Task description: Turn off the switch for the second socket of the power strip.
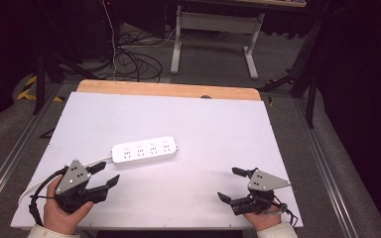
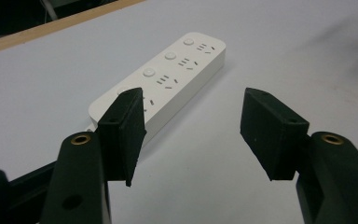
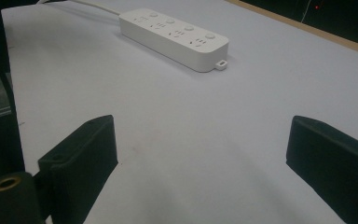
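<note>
Power strip (image 1: 145,150): white, smooth glossy plastic, long rectangular body with rounded corners. Four socket groups in a row on top, each paired with a small round button. Small mounting tab at one short end, white round cable (image 1: 95,160) leaving the other end toward the left. Lying flat near the middle of the table, slightly left of centre, ahead of both grippers and touched by neither.

Table (image 1: 218,129): matte white sheet, flat, unmarked; pale wooden edge (image 1: 168,90) showing along the far side.

Left gripper (image 1: 106,174): black, matte, angular; grey three-cornered plate on top; brass-coloured inserts at the finger joints in the left gripper view. Jaws parted with nothing between the pads, aimed at the cable end of the strip, near it but apart. Pads (image 2: 123,130) blocky, wedge-shaped, faintly grainy.

Right gripper (image 1: 229,184): same black build, same grey plate. Jaws spread wide, empty, low over bare table at the near right corner, well apart from the strip. Pads (image 3: 81,161) thick, rectangular, dull black.

Below the table's far edge: grey floor, loose black cables (image 1: 134,62), white metal frame legs (image 1: 250,59).
</note>
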Action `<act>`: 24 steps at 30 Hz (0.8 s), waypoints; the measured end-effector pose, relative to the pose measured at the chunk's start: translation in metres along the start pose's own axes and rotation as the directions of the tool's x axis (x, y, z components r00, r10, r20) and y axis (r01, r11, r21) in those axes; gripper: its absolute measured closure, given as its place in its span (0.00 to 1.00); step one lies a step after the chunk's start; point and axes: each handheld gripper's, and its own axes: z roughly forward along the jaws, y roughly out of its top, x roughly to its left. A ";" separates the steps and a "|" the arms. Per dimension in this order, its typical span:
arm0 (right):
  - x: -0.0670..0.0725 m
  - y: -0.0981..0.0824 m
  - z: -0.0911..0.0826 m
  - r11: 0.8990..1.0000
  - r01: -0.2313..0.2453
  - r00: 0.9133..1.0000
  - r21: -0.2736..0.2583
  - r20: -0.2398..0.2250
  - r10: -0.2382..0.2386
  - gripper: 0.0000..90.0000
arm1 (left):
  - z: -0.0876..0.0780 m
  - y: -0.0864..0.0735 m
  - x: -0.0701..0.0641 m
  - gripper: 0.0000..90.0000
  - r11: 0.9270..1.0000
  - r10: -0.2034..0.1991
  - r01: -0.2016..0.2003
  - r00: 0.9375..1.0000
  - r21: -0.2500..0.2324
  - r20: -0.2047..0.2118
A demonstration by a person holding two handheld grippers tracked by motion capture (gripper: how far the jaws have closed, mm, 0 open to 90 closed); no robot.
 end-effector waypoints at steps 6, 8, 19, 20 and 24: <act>0.001 0.000 0.000 1.000 -0.002 1.000 0.006 0.003 0.002 0.10 | -0.001 0.008 0.005 0.48 1.000 -0.016 0.016 1.000 0.004 0.013; 0.001 0.000 0.001 1.000 -0.004 1.000 0.006 0.001 0.004 0.10 | -0.001 0.012 0.006 0.48 1.000 -0.008 0.008 1.000 0.007 0.010; 0.001 0.000 0.000 1.000 -0.001 1.000 -0.003 0.010 0.001 0.09 | 0.005 0.034 0.014 0.51 1.000 0.002 -0.002 1.000 0.009 0.021; 0.001 0.000 0.000 1.000 -0.001 1.000 -0.002 0.010 0.001 0.09 | 0.006 0.035 0.014 0.51 1.000 -0.001 0.000 1.000 0.008 0.023; 0.000 0.000 0.000 1.000 -0.002 1.000 0.001 0.006 0.002 0.09 | 0.010 0.039 0.017 0.52 1.000 0.001 -0.001 1.000 0.019 0.021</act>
